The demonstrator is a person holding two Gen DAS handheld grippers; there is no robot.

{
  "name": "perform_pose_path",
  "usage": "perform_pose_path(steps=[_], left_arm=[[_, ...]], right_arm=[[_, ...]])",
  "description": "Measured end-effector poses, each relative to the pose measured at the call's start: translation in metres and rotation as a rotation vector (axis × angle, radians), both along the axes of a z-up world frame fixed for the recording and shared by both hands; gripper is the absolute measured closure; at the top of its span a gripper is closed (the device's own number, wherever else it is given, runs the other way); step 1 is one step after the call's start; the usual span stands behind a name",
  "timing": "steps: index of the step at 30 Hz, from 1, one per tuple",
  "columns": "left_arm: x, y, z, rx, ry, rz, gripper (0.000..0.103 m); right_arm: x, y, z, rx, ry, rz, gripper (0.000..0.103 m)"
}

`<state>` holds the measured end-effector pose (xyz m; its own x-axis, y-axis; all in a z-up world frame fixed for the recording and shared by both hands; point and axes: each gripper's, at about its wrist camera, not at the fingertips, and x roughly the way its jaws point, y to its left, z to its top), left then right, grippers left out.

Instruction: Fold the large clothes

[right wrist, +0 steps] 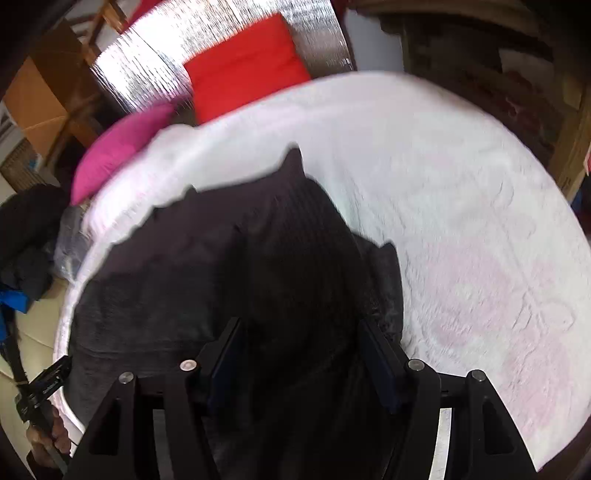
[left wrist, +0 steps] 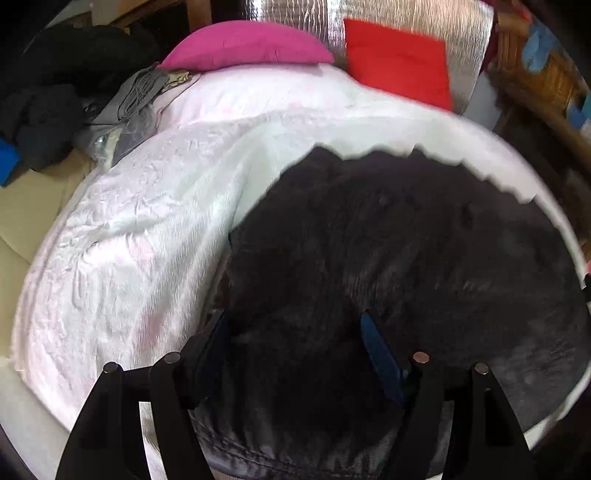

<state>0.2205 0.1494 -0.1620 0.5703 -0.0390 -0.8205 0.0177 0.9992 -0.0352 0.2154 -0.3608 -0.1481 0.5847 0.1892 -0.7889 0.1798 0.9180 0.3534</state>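
Observation:
A big dark fleecy garment point(left wrist: 406, 240) lies spread on a white bedspread point(left wrist: 147, 221), its jagged far edge towards the cushions. My left gripper point(left wrist: 293, 325) hangs open over the garment's near left part, its blue pads wide apart with cloth under them. In the right wrist view the same garment point(right wrist: 221, 258) shows a raised fold with a pointed corner. My right gripper point(right wrist: 299, 326) stands open over that fold, dark cloth between its fingers, and the pads are not seen pressing on it. This view is blurred.
A pink cushion point(left wrist: 247, 44) and a red cushion point(left wrist: 399, 62) lean at the bed's head against a silver foil panel point(left wrist: 288, 18). A heap of dark clothes point(left wrist: 48, 110) lies off the left side. White bedspread point(right wrist: 461, 221) stretches to the right. A hand point(right wrist: 51, 432) grips the other tool at the lower left.

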Motion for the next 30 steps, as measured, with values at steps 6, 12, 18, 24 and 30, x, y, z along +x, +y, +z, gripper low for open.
perform_pose_path(steps=[6,12,18,24,30], left_arm=[[0.010,0.074,0.025,-0.269,-0.036,0.004,0.015],[0.047,0.126,-0.028,-0.605,0.202,-0.017,0.015],[0.053,0.094,-0.036,-0.644,0.273,-0.169,0.015],[0.051,0.068,-0.036,-0.673,0.305,-0.293,0.014],[0.056,0.061,-0.057,-0.727,0.386,-0.306,0.014]], right_arm=[[-0.025,-0.056,0.014,0.179,-0.139,-0.119,0.022],[-0.028,-0.110,-0.025,0.403,-0.035,-0.114,0.022],[-0.020,-0.114,-0.052,0.458,0.047,-0.061,0.022],[-0.004,-0.094,-0.061,0.403,0.092,0.043,0.022],[0.004,-0.088,-0.070,0.474,0.082,0.096,0.017]])
